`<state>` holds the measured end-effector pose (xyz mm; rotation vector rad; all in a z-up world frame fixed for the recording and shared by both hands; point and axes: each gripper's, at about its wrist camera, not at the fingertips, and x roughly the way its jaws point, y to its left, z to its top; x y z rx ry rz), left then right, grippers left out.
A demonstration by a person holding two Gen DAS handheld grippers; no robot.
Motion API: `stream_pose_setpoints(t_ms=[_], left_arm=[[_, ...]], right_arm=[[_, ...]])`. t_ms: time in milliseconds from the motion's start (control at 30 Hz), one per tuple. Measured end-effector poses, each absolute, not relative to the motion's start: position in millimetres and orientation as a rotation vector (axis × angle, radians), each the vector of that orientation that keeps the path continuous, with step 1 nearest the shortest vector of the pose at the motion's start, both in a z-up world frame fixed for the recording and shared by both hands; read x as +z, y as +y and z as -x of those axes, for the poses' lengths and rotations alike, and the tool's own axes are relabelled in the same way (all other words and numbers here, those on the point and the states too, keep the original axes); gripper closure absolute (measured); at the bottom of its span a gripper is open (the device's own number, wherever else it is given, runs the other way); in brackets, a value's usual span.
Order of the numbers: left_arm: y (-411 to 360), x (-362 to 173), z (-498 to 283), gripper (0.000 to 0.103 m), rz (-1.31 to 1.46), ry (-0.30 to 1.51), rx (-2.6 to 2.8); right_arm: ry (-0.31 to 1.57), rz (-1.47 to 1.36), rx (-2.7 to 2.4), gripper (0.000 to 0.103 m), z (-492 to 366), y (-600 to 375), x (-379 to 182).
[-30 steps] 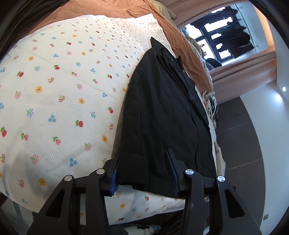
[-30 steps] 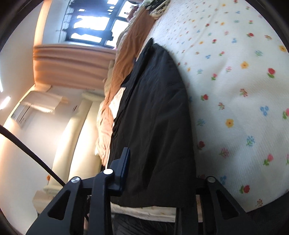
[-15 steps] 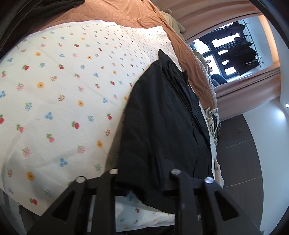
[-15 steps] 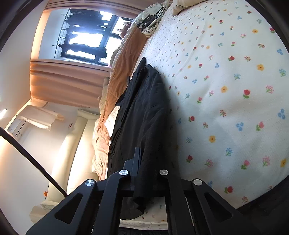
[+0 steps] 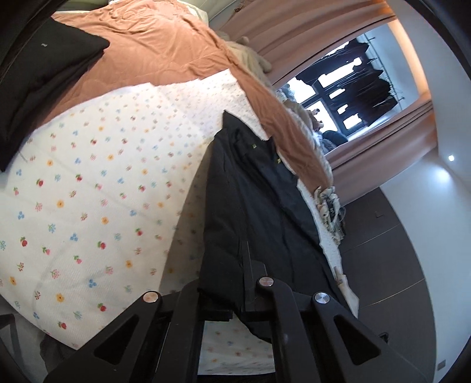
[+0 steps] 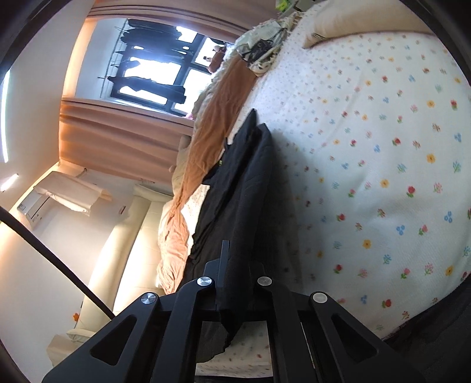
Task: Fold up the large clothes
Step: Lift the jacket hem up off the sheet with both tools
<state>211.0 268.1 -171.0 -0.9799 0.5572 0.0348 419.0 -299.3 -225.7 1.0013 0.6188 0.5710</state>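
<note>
A large black garment lies stretched along the edge of a bed with a white flowered sheet. My left gripper is shut on the garment's near edge and holds it lifted off the sheet. In the right wrist view the same black garment runs away from me, and my right gripper is shut on its near edge, also lifted. The fabric hangs down between the fingers of both grippers.
An orange-brown blanket lies beyond the flowered sheet. A folded dark pile sits at the far left of the bed. A crumpled patterned cloth and a pillow lie at the bed's head. Curtains and a window stand behind.
Both grippers went from open around the garment's near edge to shut on it. They have since lifted that edge off the sheet.
</note>
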Motion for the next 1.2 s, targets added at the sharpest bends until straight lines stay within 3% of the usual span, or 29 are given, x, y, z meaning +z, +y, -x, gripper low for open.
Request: stream_pose_setpoints(t_ms=[467, 1000, 1200], left_arm=[[251.1, -64.1, -160.3, 0.099, 0.973, 0.38, -0.058], [224.6, -3.2, -49.5, 0.099, 0.905, 0.211, -0.123], [222.7, 13.6, -34.2, 0.099, 0.871, 0.171, -0.113]], right_arm=[[0.506, -0.955, 0.613, 0.103, -378.9, -320.2, -154.5], [0.367, -0.874, 0.711, 0.103, -331.5, -333.5, -112.7], [0.313, -0.863, 0.732, 0.103, -343.6, -335.7, -121.4]])
